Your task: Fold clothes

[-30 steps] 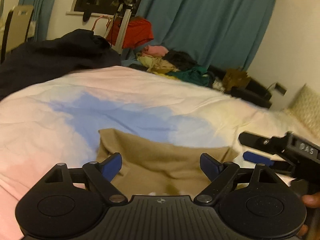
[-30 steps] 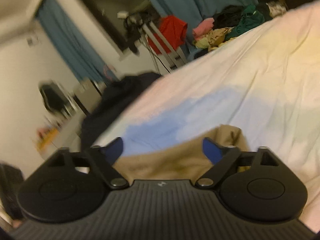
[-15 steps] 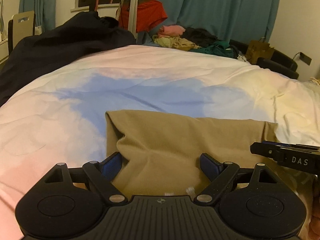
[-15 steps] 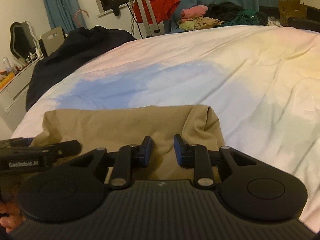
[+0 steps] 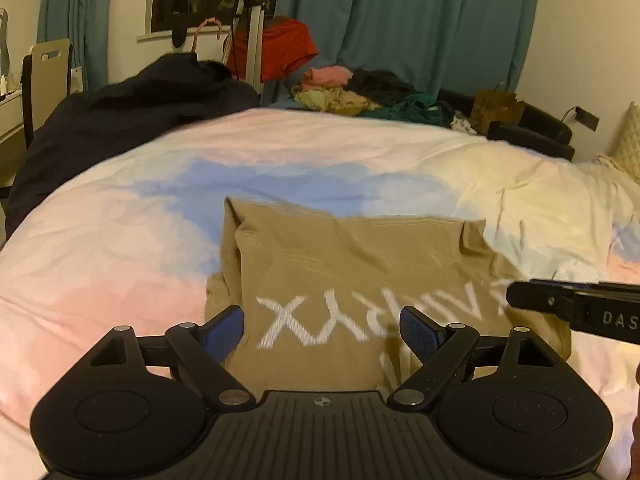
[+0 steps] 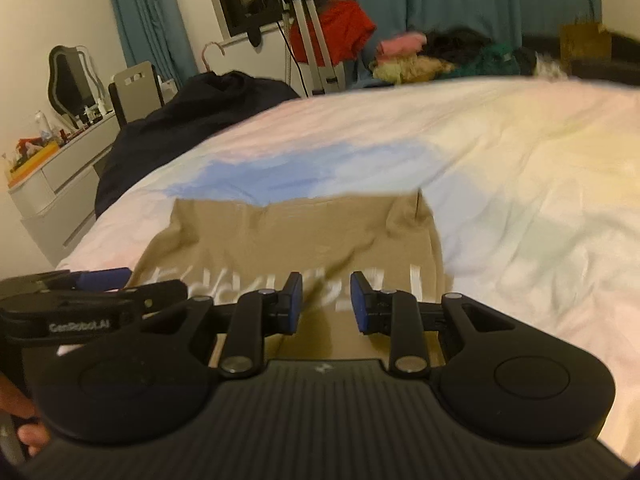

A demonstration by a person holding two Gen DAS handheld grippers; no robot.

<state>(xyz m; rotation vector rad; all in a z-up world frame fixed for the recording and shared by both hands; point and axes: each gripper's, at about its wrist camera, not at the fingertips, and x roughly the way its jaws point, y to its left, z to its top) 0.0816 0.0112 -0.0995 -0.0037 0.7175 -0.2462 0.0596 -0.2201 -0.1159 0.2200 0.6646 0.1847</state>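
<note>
Left wrist view shows the left gripper (image 5: 322,330) with fingers spread wide over a tan shirt (image 5: 360,264) (white lettering facing up) lying flat on the pastel bedspread (image 5: 120,220). Beside it, the right gripper (image 6: 323,300) holds its fingers slightly parted, gripping nothing.

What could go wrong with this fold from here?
1. The left gripper is wide open and the right gripper only partly closed, both apart from the tan shirt, so a shallow pinch may catch only one layer.
2. The shirt's far left corner is bunched; folding now could set that crease.
3. The duvet is soft and wrinkled, so the fingers may grab it too.
</note>
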